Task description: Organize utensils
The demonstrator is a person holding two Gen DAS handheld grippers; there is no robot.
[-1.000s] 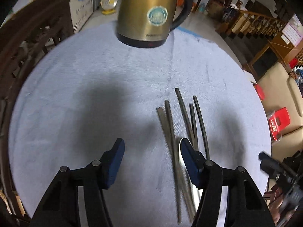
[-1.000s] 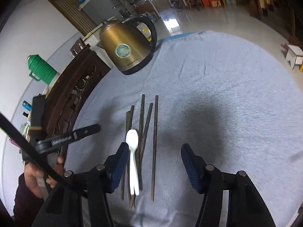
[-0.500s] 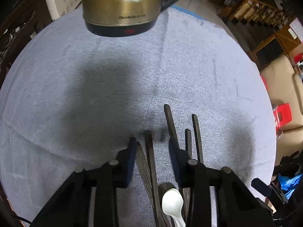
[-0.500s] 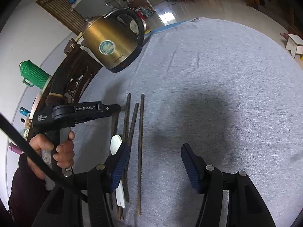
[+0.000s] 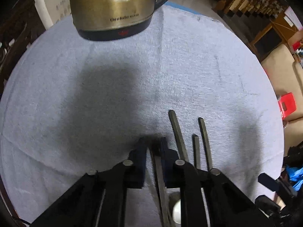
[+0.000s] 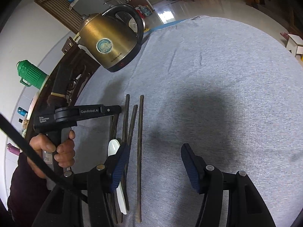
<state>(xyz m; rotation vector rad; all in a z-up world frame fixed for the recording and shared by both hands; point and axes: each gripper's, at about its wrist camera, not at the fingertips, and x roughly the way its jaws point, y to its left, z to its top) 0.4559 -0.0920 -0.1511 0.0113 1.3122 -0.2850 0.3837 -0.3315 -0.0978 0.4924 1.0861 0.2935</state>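
Chopsticks: your dark chopsticks [image 6: 139, 132] lie side by side on the cloth, running near to far, left of the table's middle in the right wrist view; 3 ends show free to the right of your left claw in its own view.
Spoon: the white spoon [image 6: 113, 147] lies among them, bowl toward the far side, partly behind your right claw's left finger.
Left gripper [image 5: 153, 147]: your jaws have just been closing and now pinch 1 dark stick [image 5: 160, 174] between the pads, pointing steeply down at the far ends of the bundle.
Right gripper [image 6: 155, 160]: your jaws stand apart, nothing between them, over bare cloth just right of the sticks.
Hand [image 6: 55, 149]: yours wraps the left handle.
Cloth [image 6: 217, 66]: pale grey, covers the round table.
Kettle [image 6: 109, 39]: brass-coloured, upright at the far left.
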